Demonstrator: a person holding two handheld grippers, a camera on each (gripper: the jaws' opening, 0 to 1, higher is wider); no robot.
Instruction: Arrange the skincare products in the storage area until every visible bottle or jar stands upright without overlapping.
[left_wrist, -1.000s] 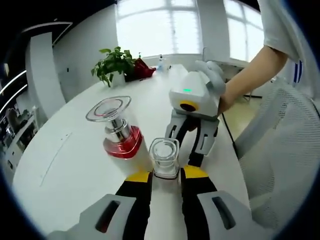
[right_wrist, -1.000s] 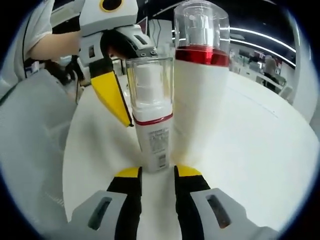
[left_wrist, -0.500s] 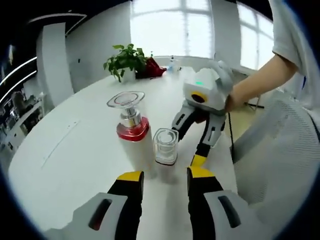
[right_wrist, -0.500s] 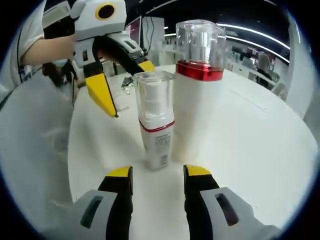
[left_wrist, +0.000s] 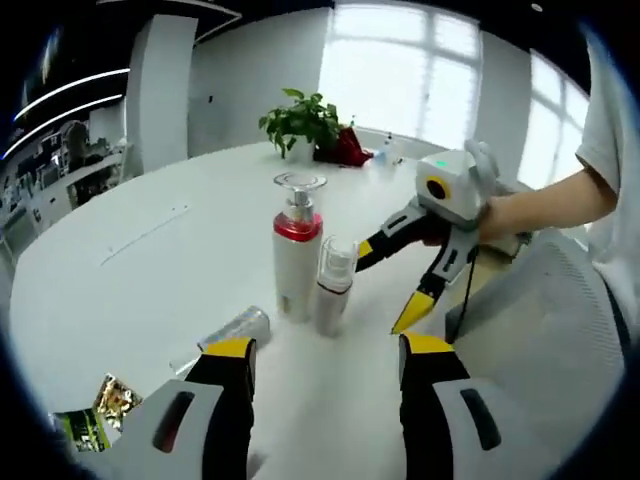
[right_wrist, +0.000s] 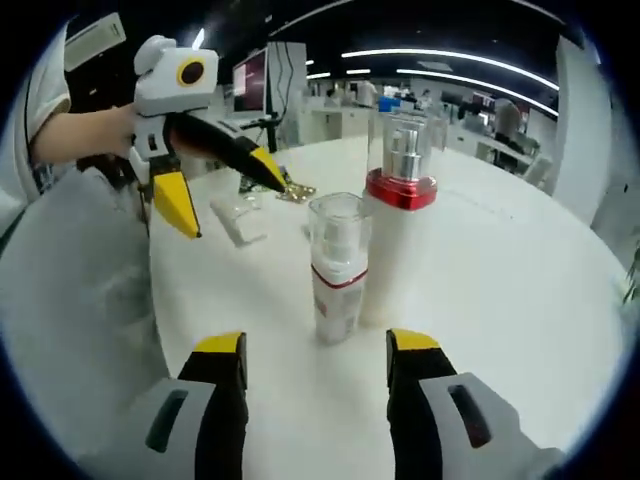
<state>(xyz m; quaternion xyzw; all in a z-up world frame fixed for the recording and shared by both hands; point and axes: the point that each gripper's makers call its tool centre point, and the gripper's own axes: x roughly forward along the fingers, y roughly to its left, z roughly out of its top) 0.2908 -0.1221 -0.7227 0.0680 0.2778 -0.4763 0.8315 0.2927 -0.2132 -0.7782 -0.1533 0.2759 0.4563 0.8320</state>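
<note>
A tall white bottle (left_wrist: 293, 262) with a red collar and a clear cap stands upright on the white table (left_wrist: 150, 270). Close beside it stands a small white bottle (left_wrist: 333, 287) with a clear cap, also upright. My left gripper (left_wrist: 328, 350) is open, a short way back from both bottles. My right gripper (left_wrist: 392, 285) comes in from the right, open and holding nothing. In the right gripper view the small bottle (right_wrist: 338, 270) stands in front of the tall bottle (right_wrist: 400, 220), ahead of my open right gripper (right_wrist: 316, 345). My left gripper (right_wrist: 225, 190) hangs open at the upper left.
A silvery tube (left_wrist: 240, 325) lies on its side left of the bottles, and a printed packet (left_wrist: 100, 410) lies nearer the table edge. A potted plant (left_wrist: 305, 120) stands at the far end. A white mesh chair (left_wrist: 540, 330) is at the right.
Both grippers have drawn back from the small bottle and spread their jaws wider. The small bottle stays standing beside the tall one.
</note>
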